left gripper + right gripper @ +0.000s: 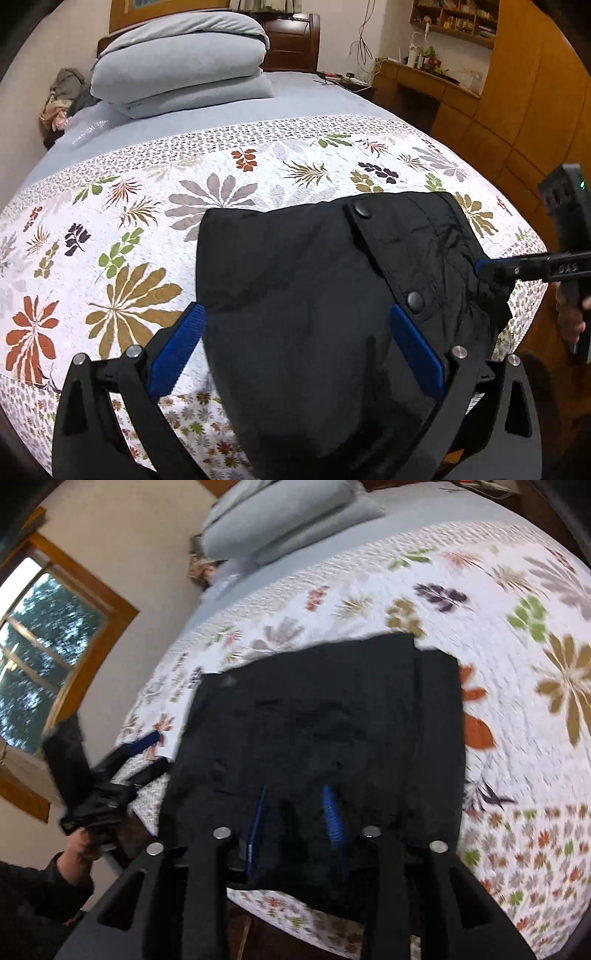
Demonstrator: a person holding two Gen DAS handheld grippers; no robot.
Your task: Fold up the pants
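The black pants lie folded on the floral quilt near the bed's front edge, with two snap buttons showing. My left gripper is open, its blue pads spread on either side of the pants' near end. My right gripper reaches in from the right, its blue tip at the pants' right edge. In the right wrist view the pants fill the middle; my right gripper has its blue pads partly apart over the black cloth. The left gripper shows at the pants' left side.
Folded grey bedding is stacked at the head of the bed by a dark headboard. Clothes are heaped at the far left. Wooden cabinets and a cluttered desk stand at the right. A window is in the wall left of the bed.
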